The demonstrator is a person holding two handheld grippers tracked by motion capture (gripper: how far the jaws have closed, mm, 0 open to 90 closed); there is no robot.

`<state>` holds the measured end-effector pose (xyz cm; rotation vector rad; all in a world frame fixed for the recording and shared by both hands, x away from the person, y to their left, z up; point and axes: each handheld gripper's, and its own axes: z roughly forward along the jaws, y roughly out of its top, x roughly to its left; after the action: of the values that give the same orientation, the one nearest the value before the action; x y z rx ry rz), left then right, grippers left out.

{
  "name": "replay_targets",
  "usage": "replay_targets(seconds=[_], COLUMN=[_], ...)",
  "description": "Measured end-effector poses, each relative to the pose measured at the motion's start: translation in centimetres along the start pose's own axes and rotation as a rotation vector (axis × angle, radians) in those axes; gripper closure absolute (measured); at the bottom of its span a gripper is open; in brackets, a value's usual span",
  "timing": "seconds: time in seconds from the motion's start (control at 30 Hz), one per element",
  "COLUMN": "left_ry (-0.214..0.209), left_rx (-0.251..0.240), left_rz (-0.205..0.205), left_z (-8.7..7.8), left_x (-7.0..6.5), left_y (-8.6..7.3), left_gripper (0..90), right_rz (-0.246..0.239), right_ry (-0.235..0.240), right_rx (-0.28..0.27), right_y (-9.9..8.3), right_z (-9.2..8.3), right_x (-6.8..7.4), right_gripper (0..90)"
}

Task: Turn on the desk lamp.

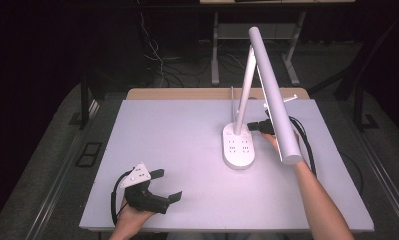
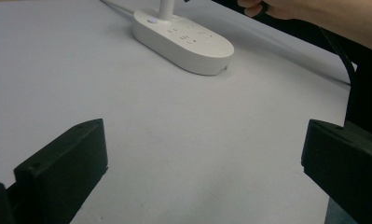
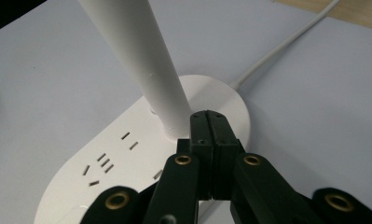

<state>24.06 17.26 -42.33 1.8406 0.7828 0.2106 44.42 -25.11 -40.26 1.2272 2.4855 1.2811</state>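
At the near left of the table (image 1: 152, 125), the left gripper (image 1: 163, 185) rests low in the person's hand with its jaws spread wide and nothing between them. In the left gripper view those jaws frame bare tabletop, and the lamp base (image 2: 181, 39) lies well beyond them, far and to the right. This gripper is well apart from the lamp.

Farther in and to the right, the white desk lamp stands on the table. Its base is a long oval with socket slots on top, and its long axis runs near to far in the high view. From the far end of the base the stem (image 1: 244, 90) rises and leans slightly rightward, and from its top the light bar (image 1: 276, 95) slants down toward the near right, hanging over the person's right forearm.

The right gripper (image 1: 249, 127) comes in from the right, pointing left at the foot of the stem. Its jaws are pressed together with nothing held. In the right gripper view the closed tips (image 3: 208, 122) sit just beside the stem's foot (image 3: 174, 126), over the base's far part; whether they touch the stem or the base I cannot tell.

The right gripper is plainly the nearer tool, and the lamp lies directly ahead of it. A small button (image 2: 151, 20) on the base beside the stem seems a likely target for those closed tips.
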Motion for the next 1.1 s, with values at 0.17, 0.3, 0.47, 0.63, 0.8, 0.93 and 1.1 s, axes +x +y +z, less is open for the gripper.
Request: replay_targets(seconds=[0.17, 0.3, 0.47, 0.63, 0.8, 0.93, 1.1], left_ry=[0.005, 0.006, 0.002, 0.005, 0.005, 0.005, 0.008], left_rx=[-0.006, -0.002, 0.002, -0.003, -0.004, -0.003, -0.001], left_rz=[-0.003, 0.002, 0.004, 0.001, 0.000, -0.003, -0.002], left_z=[-0.1, -0.1, 0.1, 0.0, 0.0, 0.1, 0.0], left_x=[0.0, -0.1, -0.1, -0.1, -0.1, -0.1, -0.1], left_y=[0.0, 0.0, 0.0, 0.0, 0.0, 0.0, 0.0], left_gripper=[0.0, 0.0, 0.0, 0.0, 0.0, 0.0, 0.0], right_rz=[0.000, 0.000, 0.011, 0.040, 0.055, 0.072, 0.072], right_ry=[-0.004, -0.007, -0.005, -0.004, -0.011, -0.027, -0.052], right_rx=[-0.015, -0.027, -0.035, -0.066, -0.093, -0.104, -0.117], right_y=[0.0, -0.3, -0.7, -1.3, -2.2, -3.0, -4.4], right_z=[-1.7, -2.7, -3.6, -4.9, -6.1, -6.9, -8.0], right_x=[0.5, 0.8, 1.1, 1.8, 2.6, 3.2, 4.0], right_gripper=[89.6, 87.0, 79.8, 62.0, 45.6, 26.8, 0.0])
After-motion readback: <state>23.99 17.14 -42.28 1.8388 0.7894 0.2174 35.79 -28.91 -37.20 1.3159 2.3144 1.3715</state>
